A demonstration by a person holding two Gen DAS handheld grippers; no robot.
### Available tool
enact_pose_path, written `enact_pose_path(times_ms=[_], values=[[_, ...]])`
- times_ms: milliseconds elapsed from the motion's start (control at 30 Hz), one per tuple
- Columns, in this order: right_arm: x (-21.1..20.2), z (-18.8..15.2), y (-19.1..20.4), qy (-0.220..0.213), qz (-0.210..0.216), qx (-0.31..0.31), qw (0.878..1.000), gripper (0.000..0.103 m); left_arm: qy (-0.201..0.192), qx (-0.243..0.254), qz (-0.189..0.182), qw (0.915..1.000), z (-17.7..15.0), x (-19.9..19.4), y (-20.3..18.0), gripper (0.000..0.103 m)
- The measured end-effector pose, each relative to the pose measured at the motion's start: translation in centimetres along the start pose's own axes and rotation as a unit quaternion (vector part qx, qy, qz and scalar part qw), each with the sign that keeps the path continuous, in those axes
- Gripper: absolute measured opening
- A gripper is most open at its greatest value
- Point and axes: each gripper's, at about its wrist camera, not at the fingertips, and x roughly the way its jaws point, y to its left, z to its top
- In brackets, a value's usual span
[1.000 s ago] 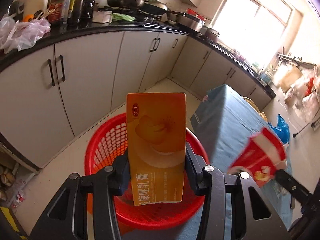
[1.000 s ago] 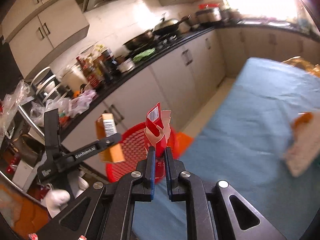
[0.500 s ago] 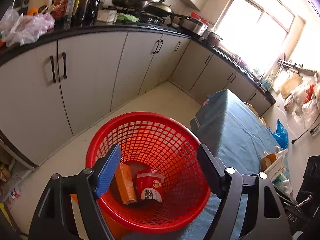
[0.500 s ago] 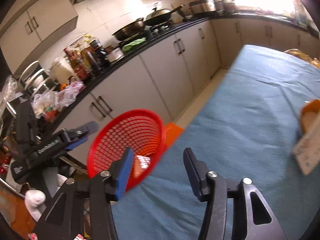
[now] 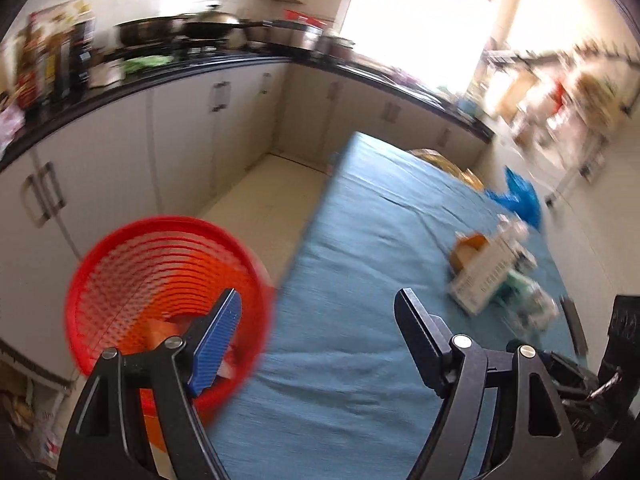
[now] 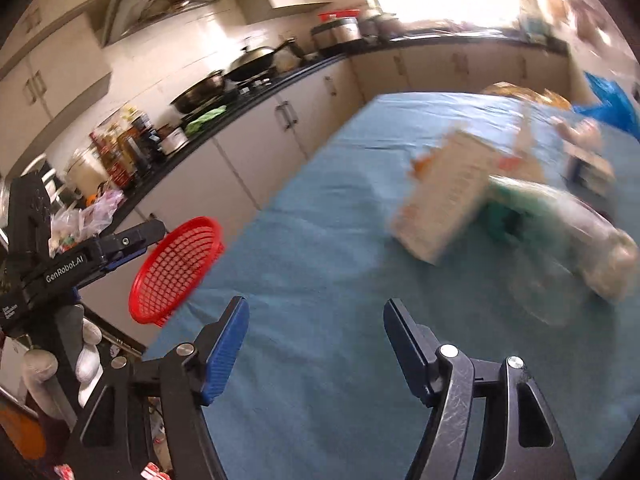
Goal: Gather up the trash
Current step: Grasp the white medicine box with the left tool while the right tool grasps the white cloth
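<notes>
My left gripper (image 5: 320, 300) stands open and empty over the near edge of the blue-clothed table (image 5: 360, 240), just right of the red mesh basket (image 5: 160, 276). An orange box (image 5: 160, 330) lies inside the basket. My right gripper (image 6: 316, 308) hangs over the table with its jaws opening and nothing between them. Ahead of it lie a white carton with orange print (image 6: 444, 200) and a clear plastic bottle (image 6: 560, 232), both blurred. The left wrist view shows the carton (image 5: 484, 268) and the bottle (image 5: 528, 304) at the right. The left gripper (image 6: 140, 240) shows beside the basket (image 6: 176, 268).
White kitchen cabinets under a black counter (image 5: 160, 76) with pans and bottles run along the left and far sides. A blue plastic bag (image 5: 518, 196) lies beyond the table. More small items (image 6: 588, 164) sit at the table's far right. A gloved hand (image 6: 80, 344) holds the left gripper.
Both grippers opened and let go: the orange box and the red carton dropped into the basket. Both then swung right, away from the basket and over the table.
</notes>
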Motion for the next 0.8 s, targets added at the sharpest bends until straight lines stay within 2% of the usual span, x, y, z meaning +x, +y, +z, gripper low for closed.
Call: enact_pose_path(times_ms=[167, 400, 600, 800], values=[[-4.5, -1.3, -5.7, -0.019, -0.042, 0.03, 0.998, 0.076, 0.033, 0.057, -0.038, 0.9971, -0.9, 2.4, -6.0, 0.078], [-8.9, -1.3, -12.8, -0.04, -0.109, 0.064, 0.991, 0.081, 0.069, 0.104, -0.064, 0.9901, -0.9, 6.5, -11.8, 0.078], [-8.4, 0.0, -16.8, -0.031, -0.121, 0.079, 0.989, 0.083, 0.072, 0.174, -0.061, 0.9803, -0.5, 9.9, -16.3, 0.082], [-6.1, 1.7, -18.0, -0.025, -0.121, 0.068, 0.99, 0.083, 0.066, 0.216, -0.067, 0.972, 0.5, 13.0, -18.7, 0.084]])
